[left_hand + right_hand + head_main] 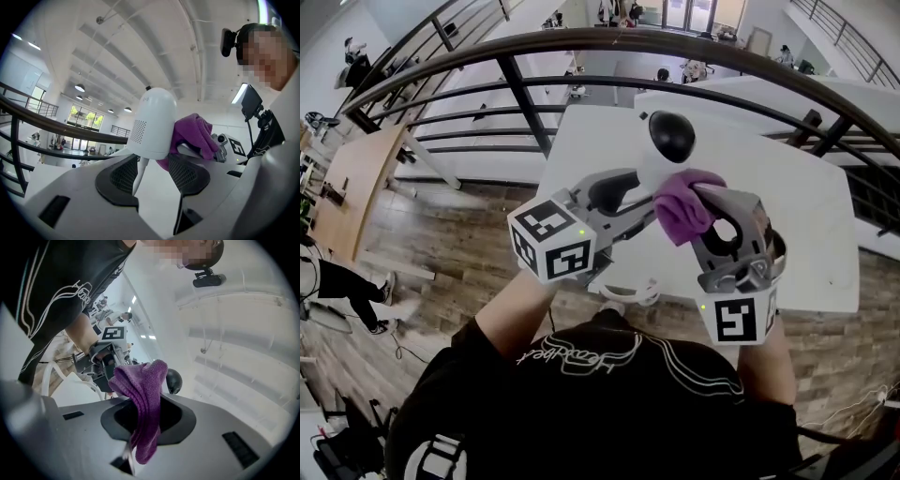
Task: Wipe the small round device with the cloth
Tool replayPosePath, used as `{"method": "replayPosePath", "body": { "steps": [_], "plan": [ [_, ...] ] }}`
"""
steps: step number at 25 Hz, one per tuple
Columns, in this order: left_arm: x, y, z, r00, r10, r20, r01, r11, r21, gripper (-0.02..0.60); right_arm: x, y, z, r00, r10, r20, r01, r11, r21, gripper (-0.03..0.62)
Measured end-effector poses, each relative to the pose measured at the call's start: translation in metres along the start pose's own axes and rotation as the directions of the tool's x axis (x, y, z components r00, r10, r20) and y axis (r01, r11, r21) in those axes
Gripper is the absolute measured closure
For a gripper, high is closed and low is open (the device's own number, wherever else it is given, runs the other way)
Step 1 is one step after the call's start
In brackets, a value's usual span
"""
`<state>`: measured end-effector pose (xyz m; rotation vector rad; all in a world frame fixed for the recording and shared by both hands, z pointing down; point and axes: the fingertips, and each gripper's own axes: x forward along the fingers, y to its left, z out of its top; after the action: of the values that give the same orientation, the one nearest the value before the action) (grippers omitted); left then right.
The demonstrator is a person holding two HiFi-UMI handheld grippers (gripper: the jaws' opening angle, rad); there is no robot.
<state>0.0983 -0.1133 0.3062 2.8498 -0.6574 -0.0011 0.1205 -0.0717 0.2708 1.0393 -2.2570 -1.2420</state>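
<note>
Cloth [682, 208], purple, hangs pinched between the right gripper's [147, 416] jaws and touches the small round device [668, 141] at its 6 o'clock. The left gripper's [152, 171] jaws clamp the device's white body above the table [787, 206].

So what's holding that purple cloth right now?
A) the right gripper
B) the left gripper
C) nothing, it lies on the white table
A: the right gripper has its jaws clamped on the purple cloth, whose bunched end is against the small round device.
</note>
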Motion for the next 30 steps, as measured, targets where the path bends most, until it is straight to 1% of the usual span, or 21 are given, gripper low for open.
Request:
{"method": "replayPosePath", "body": {
  "steps": [6, 14, 19, 24, 27, 30],
  "plan": [
    [0.004, -0.001, -0.003, 1.0, 0.002, -0.01, -0.002, 1.0, 0.021, 0.377, -0.001, 0.016, -0.012, 0.998, 0.063, -0.005, -0.062, 0.996, 0.062, 0.533],
    [0.004, 0.0, -0.003, 1.0, -0.003, -0.011, 0.003, 1.0, 0.022, 0.383, -0.004, 0.024, -0.019, 0.996, 0.093, -0.014, -0.09, 0.989, 0.118, 0.533],
    [0.003, -0.006, -0.002, 1.0, 0.013, -0.014, -0.013, 1.0, 0.021, 0.387, -0.016, 0.024, -0.019, 0.996, 0.082, -0.033, -0.077, 0.987, 0.139, 0.533],
    [0.002, -0.008, -0.001, 1.0, 0.029, -0.005, -0.029, 1.0, 0.011, 0.397, -0.028, 0.024, -0.012, 0.996, 0.077, -0.053, -0.069, 0.988, 0.14, 0.533],
    [0.002, -0.007, -0.003, 1.0, 0.01, 0.0, -0.01, 1.0, 0.014, 0.4, -0.037, 0.016, -0.008, 0.996, 0.062, -0.059, -0.052, 0.986, 0.157, 0.533],
    [0.004, -0.009, -0.003, 1.0, -0.028, -0.004, 0.028, 0.999, 0.023, 0.405, -0.046, 0.003, -0.007, 0.996, 0.022, -0.091, -0.004, 0.982, 0.189, 0.533]
  ]
}}
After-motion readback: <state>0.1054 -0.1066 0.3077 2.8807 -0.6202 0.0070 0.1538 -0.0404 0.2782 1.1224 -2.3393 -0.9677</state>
